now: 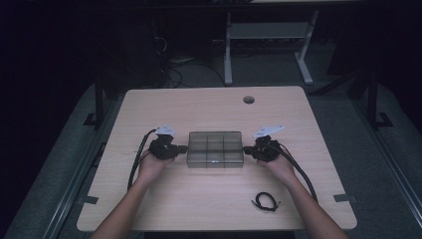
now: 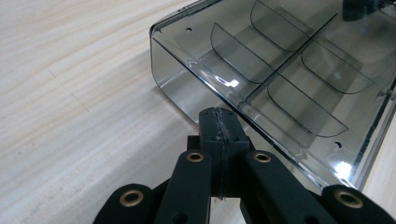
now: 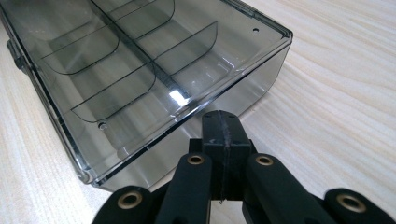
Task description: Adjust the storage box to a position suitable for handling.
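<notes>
A clear smoke-grey compartment box (image 1: 215,149) with its lid closed lies at the middle of the wooden table (image 1: 214,107). My left gripper (image 1: 185,148) sits at the box's left end, shut, its tips right against the box wall (image 2: 196,100). My right gripper (image 1: 246,149) mirrors it at the right end, shut too, its tips touching that end of the box (image 3: 154,79). In both gripper views the two black jaws are pressed flat together, left gripper (image 2: 218,114) and right gripper (image 3: 221,116), with nothing between them. Curved dividers show through the lid.
A small coiled black cable (image 1: 265,201) lies on the table near the front right. A round cable hole (image 1: 249,99) is at the back of the table. A white desk frame (image 1: 268,35) stands on the floor behind. Black cables trail from both grippers toward the person.
</notes>
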Available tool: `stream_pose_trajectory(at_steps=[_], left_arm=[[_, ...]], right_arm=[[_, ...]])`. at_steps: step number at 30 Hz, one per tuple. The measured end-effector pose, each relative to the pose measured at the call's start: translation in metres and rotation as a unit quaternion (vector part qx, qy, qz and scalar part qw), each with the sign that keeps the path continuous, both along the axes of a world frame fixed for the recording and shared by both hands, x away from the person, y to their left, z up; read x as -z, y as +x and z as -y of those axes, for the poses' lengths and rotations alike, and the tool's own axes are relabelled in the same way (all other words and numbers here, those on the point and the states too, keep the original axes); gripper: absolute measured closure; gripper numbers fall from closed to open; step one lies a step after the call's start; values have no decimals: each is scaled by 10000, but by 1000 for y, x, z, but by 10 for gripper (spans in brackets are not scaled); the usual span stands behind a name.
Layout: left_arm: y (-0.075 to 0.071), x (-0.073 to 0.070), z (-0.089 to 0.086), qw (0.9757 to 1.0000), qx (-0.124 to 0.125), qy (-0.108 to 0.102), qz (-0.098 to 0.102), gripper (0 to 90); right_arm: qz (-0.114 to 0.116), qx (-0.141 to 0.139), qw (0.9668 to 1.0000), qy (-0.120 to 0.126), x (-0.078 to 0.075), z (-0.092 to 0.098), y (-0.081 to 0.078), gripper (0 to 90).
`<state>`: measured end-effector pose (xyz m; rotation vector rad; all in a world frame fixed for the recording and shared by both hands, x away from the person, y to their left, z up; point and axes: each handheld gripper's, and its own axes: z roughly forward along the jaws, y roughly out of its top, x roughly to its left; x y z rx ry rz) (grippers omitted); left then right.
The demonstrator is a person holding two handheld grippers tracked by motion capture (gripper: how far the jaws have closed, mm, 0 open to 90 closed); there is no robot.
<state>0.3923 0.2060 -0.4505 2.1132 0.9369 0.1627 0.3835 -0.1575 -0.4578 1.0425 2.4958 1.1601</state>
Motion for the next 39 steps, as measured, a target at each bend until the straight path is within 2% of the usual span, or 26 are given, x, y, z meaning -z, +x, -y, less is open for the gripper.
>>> stream_pose_trajectory(at_steps=[7, 8, 10, 16, 21, 24, 29, 33, 35, 39], left_arm=[[-8, 0, -2, 9999, 77, -29, -60, 900], [-11, -1, -1, 9999, 105, 19, -71, 900], [-13, -2, -1, 9998, 167, 81, -43, 900], [-19, -2, -2, 9998, 181, 21, -100, 900], [-25, -2, -2, 9996, 240, 58, -107, 900], [-28, -3, -3, 9994, 304, 104, -122, 900], [-33, -4, -2, 9994, 298, 112, -129, 900], [-39, -3, -3, 9994, 319, 71, -104, 900], [-45, -3, -3, 9992, 343, 186, -2, 900], [-51, -4, -3, 9991, 373, 205, -8, 900]], right_arm=[[-62, -74, 9999, 94, 1, 3, -7, 899], [-91, -94, 9999, 112, 1, 3, -9, 899], [-133, -111, 9998, 113, 0, 3, -11, 900], [-192, -164, 9996, 83, -1, 3, -14, 899], [-197, -251, 9995, 58, -1, 4, -18, 899], [-228, -257, 9993, 123, -1, 5, -23, 899], [-263, -283, 9992, 113, -1, 5, -28, 899], [-251, -343, 9991, 48, -3, 5, -34, 899], [-264, -374, 9989, 64, -2, 5, -37, 899], [-193, -449, 9988, -20, -3, 3, -44, 899]])
